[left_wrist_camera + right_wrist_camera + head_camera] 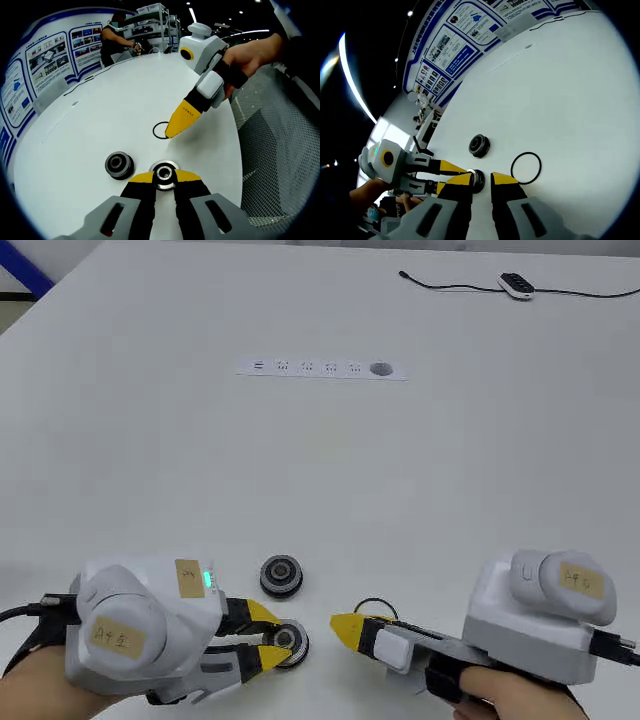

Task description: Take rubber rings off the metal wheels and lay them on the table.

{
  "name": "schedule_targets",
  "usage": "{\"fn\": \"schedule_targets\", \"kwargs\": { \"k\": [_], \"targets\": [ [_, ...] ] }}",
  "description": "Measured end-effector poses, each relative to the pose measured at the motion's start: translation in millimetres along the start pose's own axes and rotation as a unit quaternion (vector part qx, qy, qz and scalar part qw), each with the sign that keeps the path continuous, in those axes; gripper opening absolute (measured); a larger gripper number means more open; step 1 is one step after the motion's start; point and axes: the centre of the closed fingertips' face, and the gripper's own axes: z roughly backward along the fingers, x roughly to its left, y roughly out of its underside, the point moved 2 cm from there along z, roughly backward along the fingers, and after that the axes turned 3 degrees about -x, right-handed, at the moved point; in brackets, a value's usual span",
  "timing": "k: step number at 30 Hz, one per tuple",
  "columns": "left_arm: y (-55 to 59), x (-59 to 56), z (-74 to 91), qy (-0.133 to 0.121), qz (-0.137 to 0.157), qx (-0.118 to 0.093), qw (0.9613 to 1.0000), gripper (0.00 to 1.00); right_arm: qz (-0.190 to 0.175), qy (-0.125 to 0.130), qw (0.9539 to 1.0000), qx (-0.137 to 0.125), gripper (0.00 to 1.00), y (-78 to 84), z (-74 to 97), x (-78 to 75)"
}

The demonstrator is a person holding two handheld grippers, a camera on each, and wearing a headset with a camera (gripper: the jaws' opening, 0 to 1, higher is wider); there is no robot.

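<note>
A bare metal wheel (pixel 293 642) sits on the table, and my left gripper (pixel 272 635) is shut on it, a yellow tip on each side. In the left gripper view this wheel (pixel 165 173) shows a silver rim between my fingertips (pixel 141 178). A second wheel (pixel 281 575), still wearing its black rubber ring, lies just beyond it. One loose black rubber ring (pixel 376 605) lies flat on the table. My right gripper (pixel 346 626) hovers beside this ring (pixel 526 166), jaws a narrow gap apart and holding nothing.
A white power strip (pixel 322 367) lies farther back at the table's middle. A small black-and-white device on a cable (pixel 517 284) rests at the far right. The table's near edge (pixel 235 165) drops off to a mesh surface on the right of the left gripper view.
</note>
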Motion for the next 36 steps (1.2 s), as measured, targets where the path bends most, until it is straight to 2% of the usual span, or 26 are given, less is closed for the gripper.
{"fn": "schedule_targets", "kwargs": {
  "k": [5, 8, 15, 22, 36],
  "targets": [
    [0.2, 0.4, -0.1, 0.001, -0.001, -0.001, 1.0, 0.14, -0.002, -0.019, 0.9998, 0.01, 0.18, 7.0, -5.5, 9.8],
    [0.2, 0.6, -0.1, 0.002, -0.003, 0.0, 1.0, 0.14, -0.003, -0.033, 0.9993, 0.017, 0.25, 10.8, -9.8, 17.1],
    [0.2, 1.2, -0.5, 0.005, -0.01, 0.003, 0.9999, 0.13, -0.006, -0.046, 0.9985, 0.03, 0.34, 15.7, -18.9, 25.6],
    [0.2, 0.8, -1.3, 0.006, -0.013, 0.005, 0.9999, 0.13, -0.02, -0.038, 0.9981, 0.043, 0.41, 19.2, -22.9, 24.0],
    [-0.3, 0.1, -2.0, 0.008, -0.016, 0.004, 0.9998, 0.13, -0.038, -0.035, 0.9965, 0.066, 0.44, 23.7, -28.1, 27.2]
  ]
}}
